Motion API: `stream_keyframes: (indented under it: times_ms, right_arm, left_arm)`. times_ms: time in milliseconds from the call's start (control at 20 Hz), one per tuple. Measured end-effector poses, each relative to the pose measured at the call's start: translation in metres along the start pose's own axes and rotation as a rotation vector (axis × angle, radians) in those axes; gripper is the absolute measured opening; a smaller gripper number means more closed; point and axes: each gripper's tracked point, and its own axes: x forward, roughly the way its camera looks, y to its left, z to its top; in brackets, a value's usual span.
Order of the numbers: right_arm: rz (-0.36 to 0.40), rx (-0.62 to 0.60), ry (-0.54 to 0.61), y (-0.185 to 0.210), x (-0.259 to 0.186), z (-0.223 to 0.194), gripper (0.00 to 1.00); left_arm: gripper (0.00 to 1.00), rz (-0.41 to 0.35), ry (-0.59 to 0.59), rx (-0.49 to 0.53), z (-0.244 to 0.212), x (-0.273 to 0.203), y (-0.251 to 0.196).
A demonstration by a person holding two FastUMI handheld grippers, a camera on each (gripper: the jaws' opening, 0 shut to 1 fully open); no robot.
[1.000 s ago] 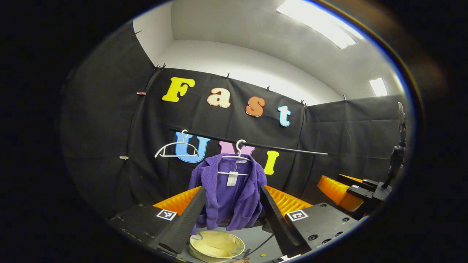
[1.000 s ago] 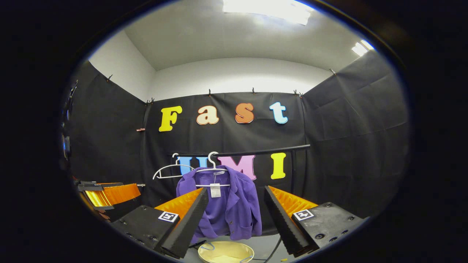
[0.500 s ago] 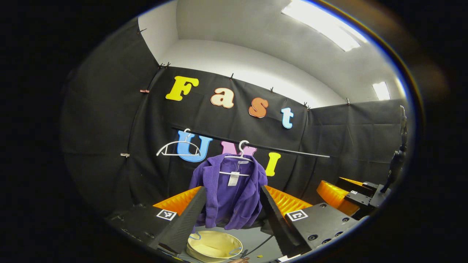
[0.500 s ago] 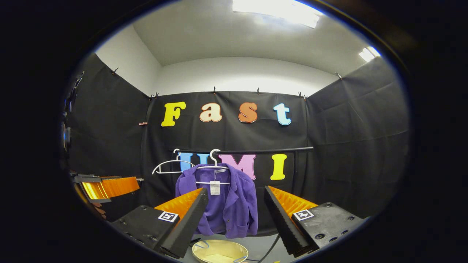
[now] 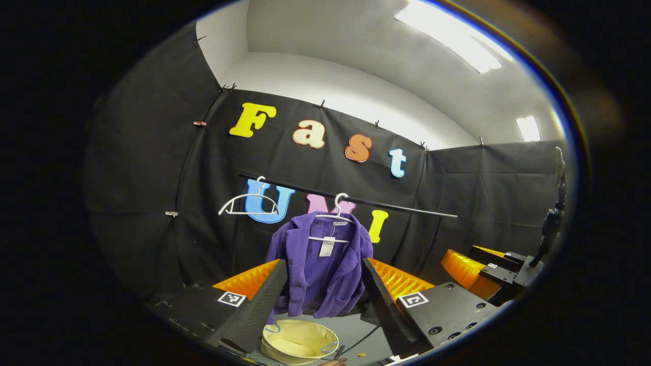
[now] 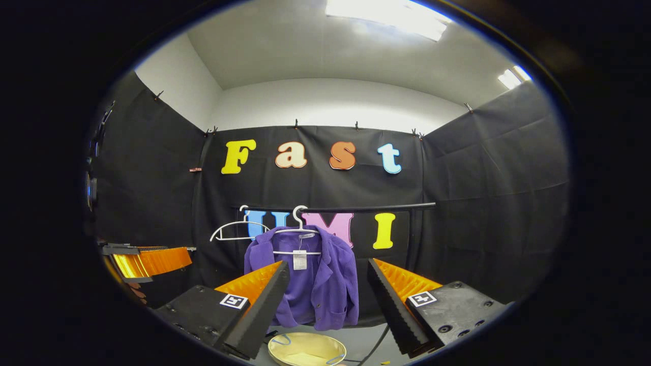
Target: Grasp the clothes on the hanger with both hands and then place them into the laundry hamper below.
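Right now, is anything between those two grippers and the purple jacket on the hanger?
Nothing visible. Both the left gripper and right gripper are open, with the purple jacket hanging ahead of them.

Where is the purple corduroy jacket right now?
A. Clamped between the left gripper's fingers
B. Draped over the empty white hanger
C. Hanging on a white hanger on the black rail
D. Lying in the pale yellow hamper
C: the purple corduroy jacket hangs from a white hanger on the black rail, above the pale yellow hamper.

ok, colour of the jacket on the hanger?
Purple jacket, plain, with a white tag; the right gripper view shows it best.
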Motion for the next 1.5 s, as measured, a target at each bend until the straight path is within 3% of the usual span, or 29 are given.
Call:
stream_keyframes:
  times_ms: [400, 700, 850, 1200, 1500]
  right_arm:
    - [-0.040, -0.032, 0.021, 0.017, -0.010, -0.008, 0.97]
    - [-0.034, -0.045, 0.032, 0.021, 0.025, -0.020, 0.97]
    - [-0.006, -0.026, 0.045, 0.024, 0.063, -0.037, 0.95]
    - [0.091, 0.020, 0.055, 0.017, 0.199, -0.075, 0.98]
    - [0.139, 0.119, 0.151, 0.005, 0.292, -0.137, 0.98]
  left_arm:
    - [0.93, -0.042, 0.007, 0.007, -0.003, -0.009, 0.020]
    - [0.93, -0.027, 0.015, -0.010, -0.012, 0.020, 0.036]
    - [0.93, -0.007, 0.016, -0.003, -0.019, 0.053, 0.044]
    - [0.93, 0.036, -0.012, 0.011, -0.034, 0.169, 0.047]
    - [0.93, 0.112, -0.032, 0.026, -0.053, 0.251, 0.056]
